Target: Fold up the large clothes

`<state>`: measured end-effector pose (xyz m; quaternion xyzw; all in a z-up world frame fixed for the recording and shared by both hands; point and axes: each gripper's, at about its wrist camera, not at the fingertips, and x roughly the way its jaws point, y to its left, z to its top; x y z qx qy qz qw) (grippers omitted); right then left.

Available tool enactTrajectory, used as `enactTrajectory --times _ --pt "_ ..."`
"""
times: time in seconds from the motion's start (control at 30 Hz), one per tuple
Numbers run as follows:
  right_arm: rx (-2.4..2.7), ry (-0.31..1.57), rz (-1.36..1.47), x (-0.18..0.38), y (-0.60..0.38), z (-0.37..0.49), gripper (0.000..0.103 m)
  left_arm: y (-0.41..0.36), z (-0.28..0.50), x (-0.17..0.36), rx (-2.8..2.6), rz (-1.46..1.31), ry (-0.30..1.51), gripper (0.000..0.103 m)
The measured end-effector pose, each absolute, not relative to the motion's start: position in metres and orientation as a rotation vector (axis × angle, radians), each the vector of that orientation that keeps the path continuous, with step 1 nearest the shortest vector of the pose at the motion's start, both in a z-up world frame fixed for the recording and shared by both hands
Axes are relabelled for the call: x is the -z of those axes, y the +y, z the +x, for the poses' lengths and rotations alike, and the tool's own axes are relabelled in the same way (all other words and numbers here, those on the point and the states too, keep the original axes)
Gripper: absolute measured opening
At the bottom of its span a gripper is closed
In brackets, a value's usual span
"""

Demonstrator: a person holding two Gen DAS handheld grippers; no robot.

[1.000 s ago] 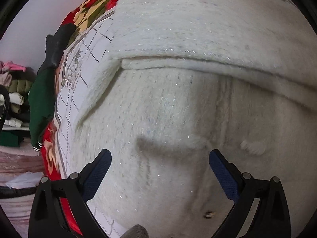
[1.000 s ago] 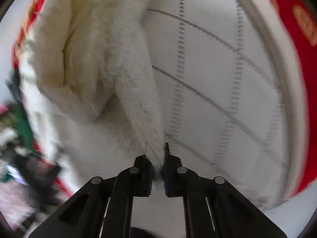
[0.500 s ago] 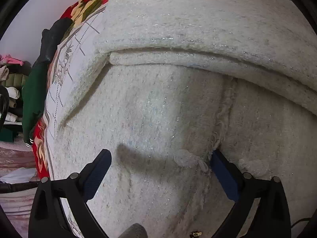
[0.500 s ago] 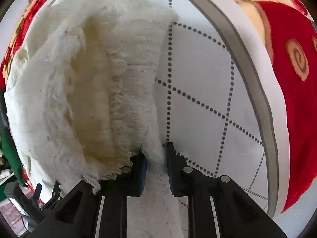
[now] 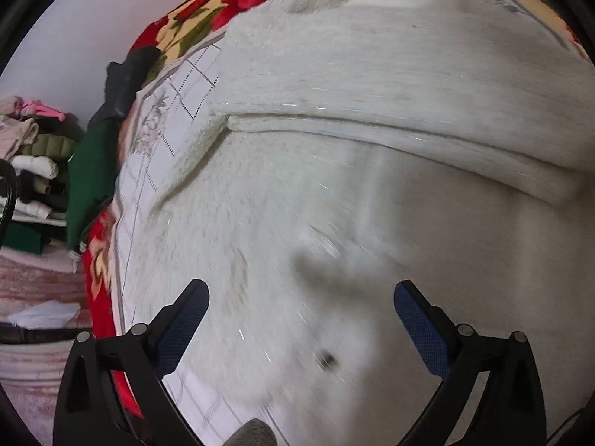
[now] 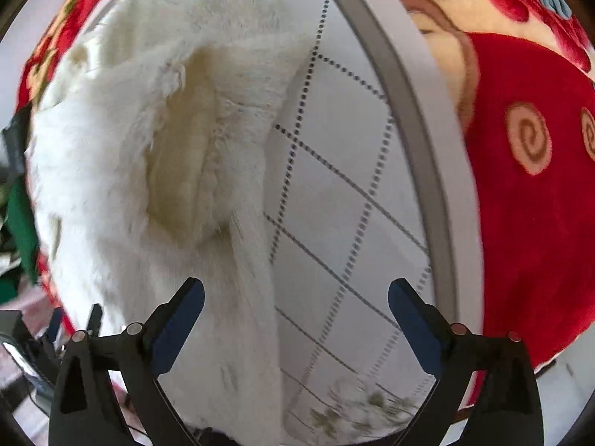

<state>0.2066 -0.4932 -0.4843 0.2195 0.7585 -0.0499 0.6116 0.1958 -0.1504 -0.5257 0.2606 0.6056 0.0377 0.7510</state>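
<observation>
A large white fuzzy garment (image 5: 353, 171) lies spread on the bed, with one part folded across its upper half. My left gripper (image 5: 301, 304) hovers open just above its lower part and holds nothing. In the right wrist view the same garment (image 6: 156, 156) lies bunched at the left, with a long edge running down toward the camera. My right gripper (image 6: 295, 303) is open over that edge, empty.
The bed has a white quilted cover (image 6: 334, 193) with dotted lines and a red floral blanket (image 6: 531, 186) at its border. Dark green and black clothes (image 5: 93, 163) lie at the bed's left edge. Stacked folded clothes (image 5: 33, 148) sit beyond it.
My right gripper was shut on the garment's edge and has opened, letting it go. My left gripper stayed open and shifted over the garment.
</observation>
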Motion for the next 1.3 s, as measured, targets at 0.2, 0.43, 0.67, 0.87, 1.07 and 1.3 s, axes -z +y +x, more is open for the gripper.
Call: enactTrajectory --times 0.2,0.43,0.67,0.87,1.07,1.3 --pt "0.023 1.78 0.451 0.454 -0.549 0.173 0.1 -0.222 0.13 0.507 -0.121 0.665 1.341 0.103" --pt "0.04 1.805 0.462 0.459 -0.611 0.168 0.1 -0.307 0.055 0.52 -0.014 0.722 1.393 0.103" --pt "0.062 1.826 0.493 0.484 -0.645 0.154 0.1 -0.329 0.042 0.587 -0.121 0.935 1.383 0.103" --pt "0.025 1.827 0.521 0.51 -0.625 0.158 0.1 -0.294 0.082 0.603 -0.298 0.934 1.352 0.103" --pt "-0.074 1.777 0.63 0.53 -0.609 0.191 0.1 -0.264 0.116 0.6 -0.365 0.858 1.363 0.103" --pt "-0.301 1.598 0.917 0.545 -0.583 0.241 0.1 -0.266 0.112 0.581 -0.369 0.807 1.318 0.035"
